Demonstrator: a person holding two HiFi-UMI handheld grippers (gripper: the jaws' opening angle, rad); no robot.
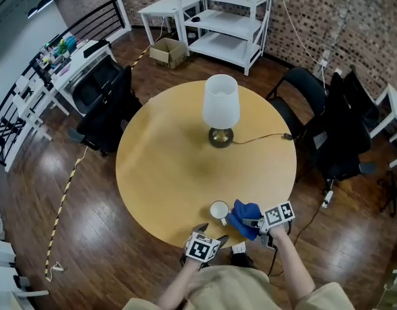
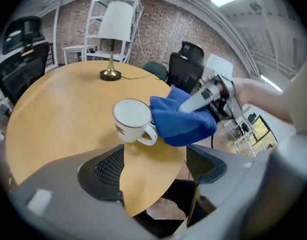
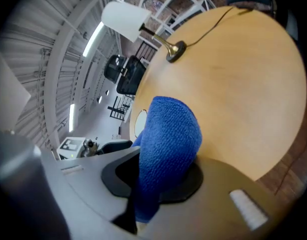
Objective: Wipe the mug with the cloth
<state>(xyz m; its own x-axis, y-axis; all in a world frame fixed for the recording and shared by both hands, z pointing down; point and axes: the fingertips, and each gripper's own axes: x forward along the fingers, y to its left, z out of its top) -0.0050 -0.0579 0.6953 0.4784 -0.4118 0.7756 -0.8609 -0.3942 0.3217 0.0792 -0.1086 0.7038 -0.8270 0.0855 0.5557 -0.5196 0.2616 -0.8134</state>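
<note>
A white mug [image 1: 219,210] stands upright on the round wooden table [image 1: 166,160] near its front edge, handle toward me. My left gripper [image 1: 208,232] hangs just off the table's edge in front of the mug, open, with nothing between its jaws; in the left gripper view the mug [image 2: 132,119] sits beyond the left gripper [image 2: 156,168]. My right gripper [image 1: 255,223] is shut on a blue cloth [image 1: 245,217], whose bunched end lies against the mug's right side by the handle. In the right gripper view the blue cloth [image 3: 168,144] fills the jaws of the right gripper [image 3: 158,176] and hides most of the mug [image 3: 140,121].
A table lamp [image 1: 221,108] with a white shade stands at the table's middle, its cord [image 1: 263,136] running off to the right. Black chairs [image 1: 108,115] [image 1: 302,89] stand at the far left and far right of the table. White shelves [image 1: 227,18] line the brick wall.
</note>
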